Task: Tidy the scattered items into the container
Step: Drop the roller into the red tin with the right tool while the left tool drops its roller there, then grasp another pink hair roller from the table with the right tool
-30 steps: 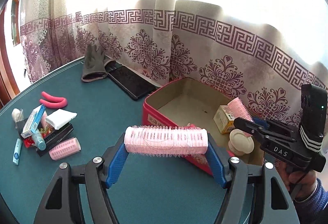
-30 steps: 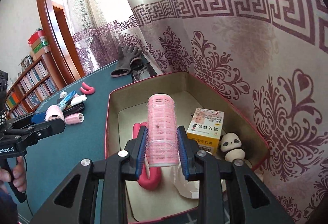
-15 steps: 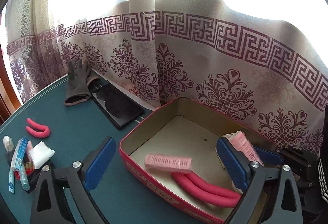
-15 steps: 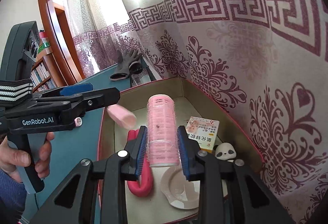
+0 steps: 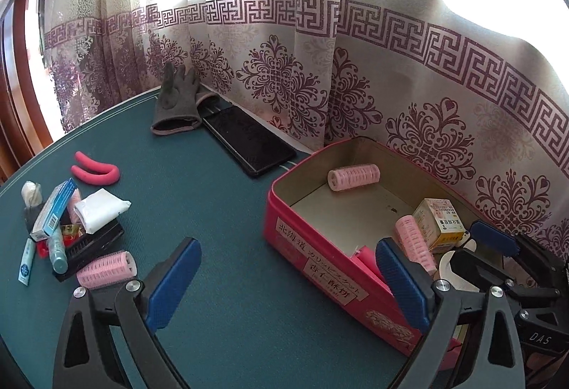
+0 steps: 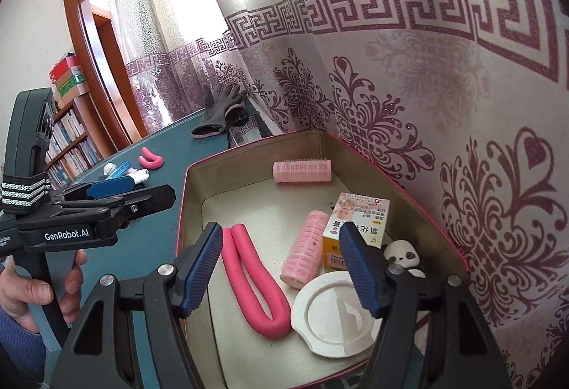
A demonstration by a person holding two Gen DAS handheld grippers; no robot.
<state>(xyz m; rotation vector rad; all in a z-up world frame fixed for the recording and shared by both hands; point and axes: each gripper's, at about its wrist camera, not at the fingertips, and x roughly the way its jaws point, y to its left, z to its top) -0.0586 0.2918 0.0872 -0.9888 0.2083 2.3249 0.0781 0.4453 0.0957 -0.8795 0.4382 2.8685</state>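
Far left on the teal felt-covered counter [image 5: 220, 211]: one heap of small toiletries [image 5: 57, 229], too jumbled to count, with one pink bristled hair roller [image 5: 106, 268] lying at its near edge and one bent pink foam curler [image 5: 95, 171] just behind. Further back, against the curtain: one grey knitted glove [image 5: 176, 104] and one flat black slab [image 5: 249, 145] beside it.

In the foreground, left gripper [image 5: 288, 285] over the counter by the box's near wall, blue-padded fingers [image 5: 173, 282] wide apart, nothing between them.

Right of that, one red rectangular tin box [image 5: 320, 253], open-topped. Inside: two pink bristled rollers, one [image 6: 303, 171] across the far end, one [image 6: 306, 248] leaning on a single yellow-and-white carton [image 6: 359, 223]; one folded pink foam curler [image 6: 254, 278]; one white round lid [image 6: 334, 312]; one small panda figure [image 6: 402, 253].

Right gripper [image 6: 284, 269] above the box's near end, jaws just opened, apart, empty; the leaning roller lies free between and beyond the fingers [image 6: 201, 268].

Along the back and right: white curtain with maroon key-pattern border [image 5: 409, 43], bright window behind. Left in the right wrist view: wooden door frame [image 6: 92, 68] and one bookshelf [image 6: 67, 140].
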